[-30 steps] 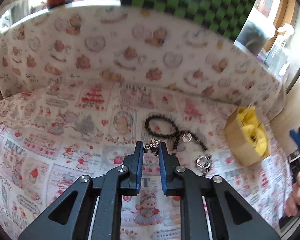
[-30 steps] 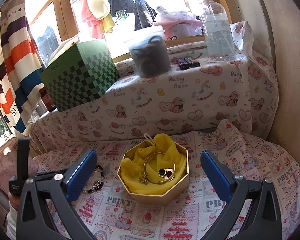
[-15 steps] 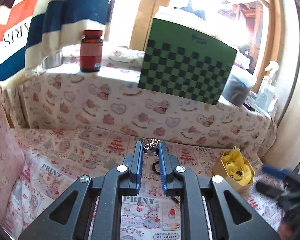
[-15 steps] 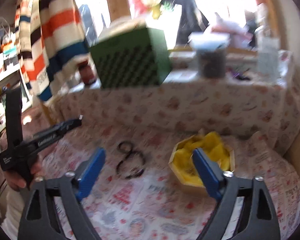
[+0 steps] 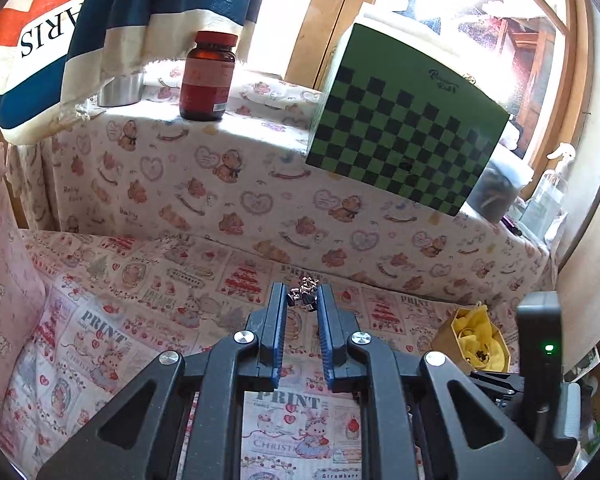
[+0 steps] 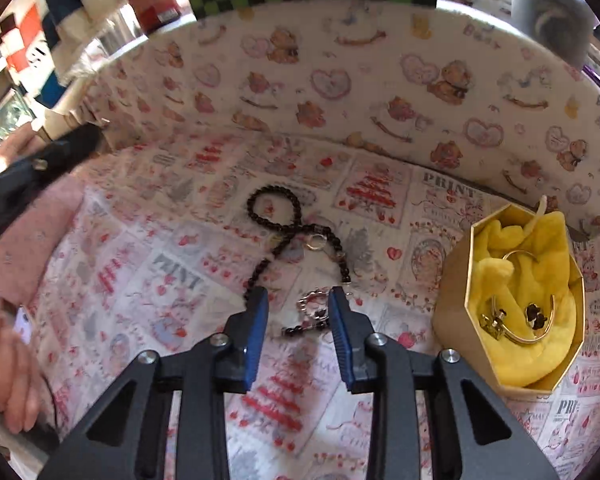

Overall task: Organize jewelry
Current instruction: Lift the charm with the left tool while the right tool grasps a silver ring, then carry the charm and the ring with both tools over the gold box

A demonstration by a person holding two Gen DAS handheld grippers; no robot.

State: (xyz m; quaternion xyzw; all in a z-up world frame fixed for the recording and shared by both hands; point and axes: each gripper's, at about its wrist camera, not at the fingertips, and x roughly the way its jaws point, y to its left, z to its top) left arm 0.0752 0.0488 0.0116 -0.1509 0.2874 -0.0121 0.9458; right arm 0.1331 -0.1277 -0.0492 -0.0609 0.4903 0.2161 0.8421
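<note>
Two tongs work: left tongs (image 5: 303, 300) pinch a small silver charm (image 5: 305, 293) bound for the yellow-lined hexagonal gold box (image 6: 456, 308), while half-open, empty right tongs (image 6: 299, 300) straddle a silver-clasped bead bracelet (image 6: 314, 312), likely next.

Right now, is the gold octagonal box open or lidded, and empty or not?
Open and not empty: the gold box shows no lid, with yellow cloth inside and a gold bangle lying on it.
</note>
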